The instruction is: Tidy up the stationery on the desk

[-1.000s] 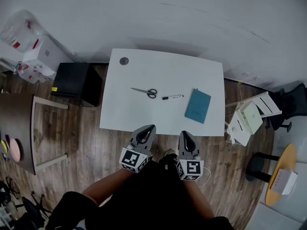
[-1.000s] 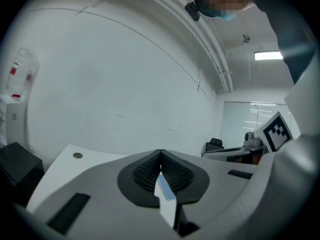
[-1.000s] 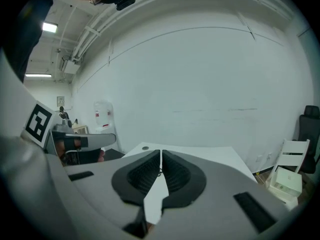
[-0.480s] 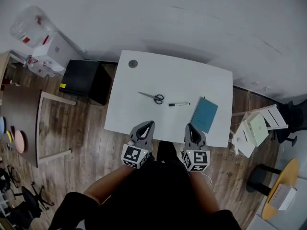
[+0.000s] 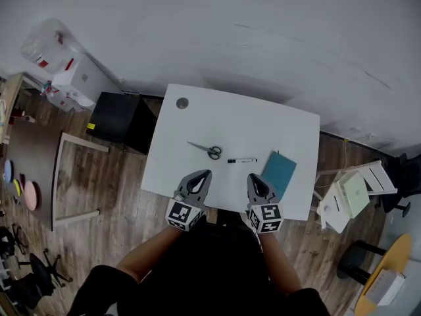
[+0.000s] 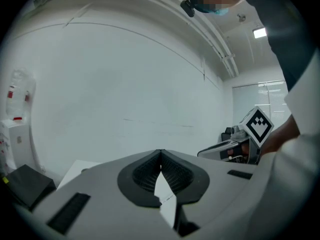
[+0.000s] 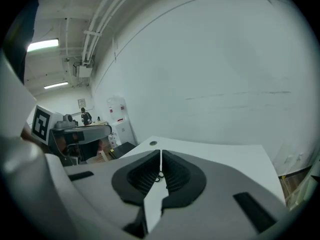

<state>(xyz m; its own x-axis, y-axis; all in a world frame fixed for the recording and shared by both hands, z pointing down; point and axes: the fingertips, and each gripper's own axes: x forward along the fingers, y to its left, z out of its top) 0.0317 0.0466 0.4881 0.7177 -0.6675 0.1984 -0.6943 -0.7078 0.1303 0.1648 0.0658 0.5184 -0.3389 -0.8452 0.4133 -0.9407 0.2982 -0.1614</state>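
Scissors (image 5: 205,150), a marker pen (image 5: 241,160) and a teal notebook (image 5: 279,168) lay in a loose row across the middle of the white desk (image 5: 250,120). The scissors were toward the left edge, the tilted notebook toward the right edge and the pen between them, none touching another. At the near edge the left gripper (image 5: 206,174) and the right gripper (image 5: 250,176) each had jaws pressed together with nothing between them. The step in hand looked like a first reach, so each claw would need to open before descending. The thin pen, apt to roll, called for jaws set squarely across its barrel. The flat notebook would likely come easier if slid past the near edge, so one jaw could get beneath it.
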